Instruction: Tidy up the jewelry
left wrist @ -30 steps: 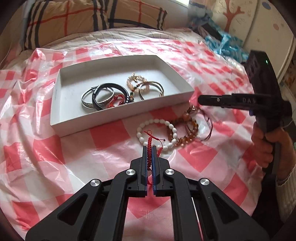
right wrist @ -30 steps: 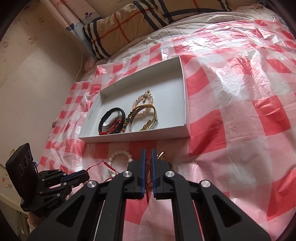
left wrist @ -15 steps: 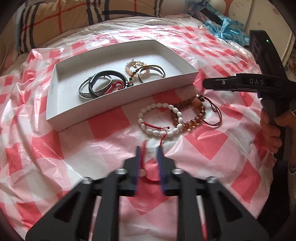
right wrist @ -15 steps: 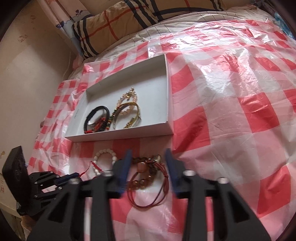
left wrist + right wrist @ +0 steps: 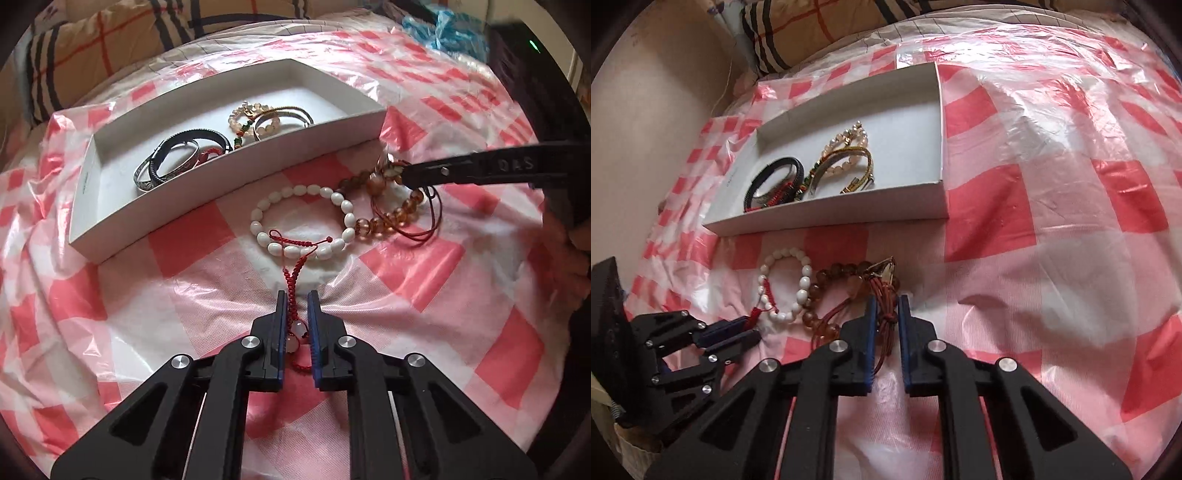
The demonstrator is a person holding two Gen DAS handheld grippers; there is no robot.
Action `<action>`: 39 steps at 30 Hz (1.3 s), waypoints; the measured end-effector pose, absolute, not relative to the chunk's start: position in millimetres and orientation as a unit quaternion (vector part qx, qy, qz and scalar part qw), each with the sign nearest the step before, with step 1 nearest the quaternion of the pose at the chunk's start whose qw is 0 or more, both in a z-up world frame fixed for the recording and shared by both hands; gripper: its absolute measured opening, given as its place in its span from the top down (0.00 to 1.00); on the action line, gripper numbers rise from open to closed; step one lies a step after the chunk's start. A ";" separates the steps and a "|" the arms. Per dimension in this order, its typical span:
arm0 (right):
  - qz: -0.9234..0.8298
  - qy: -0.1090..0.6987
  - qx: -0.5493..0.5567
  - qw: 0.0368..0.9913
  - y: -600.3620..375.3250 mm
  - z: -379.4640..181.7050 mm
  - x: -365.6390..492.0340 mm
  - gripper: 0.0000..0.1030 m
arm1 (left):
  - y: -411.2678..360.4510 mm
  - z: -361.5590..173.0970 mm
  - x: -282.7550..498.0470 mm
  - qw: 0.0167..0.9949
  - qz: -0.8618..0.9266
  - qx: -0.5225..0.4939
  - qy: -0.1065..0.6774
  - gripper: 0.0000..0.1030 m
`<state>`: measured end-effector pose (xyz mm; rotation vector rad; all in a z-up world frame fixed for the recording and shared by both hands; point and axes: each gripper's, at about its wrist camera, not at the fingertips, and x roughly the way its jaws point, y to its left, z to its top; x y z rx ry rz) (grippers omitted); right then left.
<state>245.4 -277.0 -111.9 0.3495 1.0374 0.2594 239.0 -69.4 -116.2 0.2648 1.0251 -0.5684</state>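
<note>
**Left wrist view: both grippers clamp down on cords**

Left wrist view: left gripper (image 5: 294,306), lower centre, has snapped shut on the red braided cord (image 5: 293,273), wide open half a second ago.

Right wrist view: right gripper (image 5: 885,310) is closing around the brown bead bracelet (image 5: 846,284)'s cords; white box (image 5: 831,218) waits above.

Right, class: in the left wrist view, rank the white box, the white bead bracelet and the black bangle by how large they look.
1. white box, largest by far.
2. white bead bracelet.
3. black bangle, though it lies farther from the camera, so its true size against the bracelet is unsure.
</note>
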 end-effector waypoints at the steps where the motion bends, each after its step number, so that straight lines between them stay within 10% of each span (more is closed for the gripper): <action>1: 0.127 0.484 0.181 0.847 -280.5 -109.4 239.2 0.88 | -65.3 -112.3 240.0 0.826 -0.273 0.107 0.481 0.97; 22: 0.209 0.374 0.251 0.868 -283.0 -68.8 222.1 0.88 | -43.7 -86.0 247.6 0.851 -0.282 0.015 0.443 0.97; 28: -0.019 0.484 0.133 0.864 -300.1 -105.5 238.0 0.88 | -42.3 -85.0 247.9 0.852 -0.281 0.013 0.442 0.97; 32: -0.043 0.456 0.151 0.876 -316.4 -95.5 231.5 0.59 | -42.0 -85.3 248.1 0.852 -0.280 0.013 0.442 0.97; 39: 0.125 0.475 0.111 0.864 -258.6 -95.9 232.4 0.55 | -41.3 -86.0 248.6 0.852 -0.279 0.015 0.444 0.97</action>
